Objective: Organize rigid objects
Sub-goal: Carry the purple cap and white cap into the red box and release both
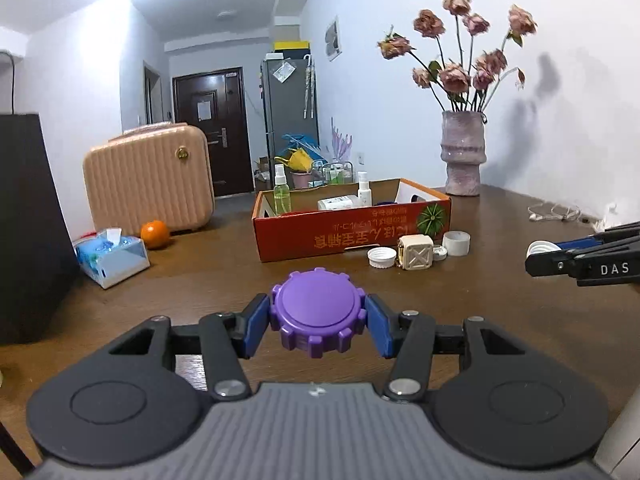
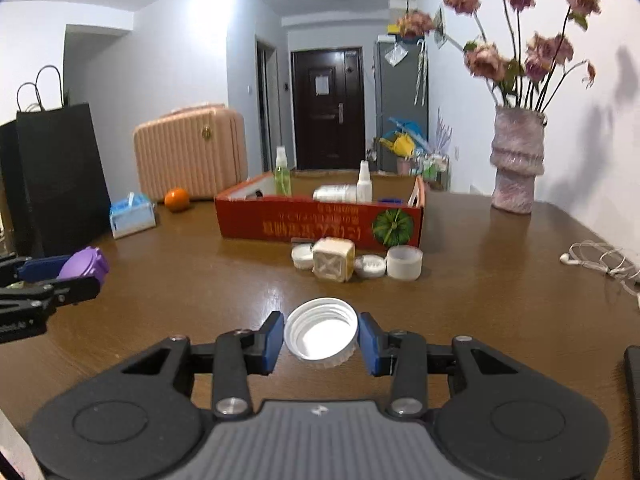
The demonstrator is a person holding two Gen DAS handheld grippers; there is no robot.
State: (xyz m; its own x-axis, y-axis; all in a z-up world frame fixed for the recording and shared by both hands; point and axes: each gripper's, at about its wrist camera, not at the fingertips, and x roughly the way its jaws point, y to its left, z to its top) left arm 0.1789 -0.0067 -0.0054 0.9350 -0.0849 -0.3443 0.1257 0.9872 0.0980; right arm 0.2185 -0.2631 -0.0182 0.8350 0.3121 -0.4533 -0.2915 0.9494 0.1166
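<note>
Table (image 1: 200,280); purple lid (image 1: 318,312) in left hand-held gripper (image 1: 318,320)

- Two grippers: the left gripper (image 1: 319,320) and the right gripper (image 2: 321,338).
- One purple lid (image 1: 318,312).
- Two open white caps: one held (image 2: 321,334), one on the table (image 2: 303,256).
- One red cardboard box (image 2: 320,224).
- Two spray bottles (image 2: 282,172), (image 2: 364,182).
- One vase (image 2: 518,160).
- One orange (image 2: 177,199).
- One pink suitcase (image 2: 192,152).
</note>
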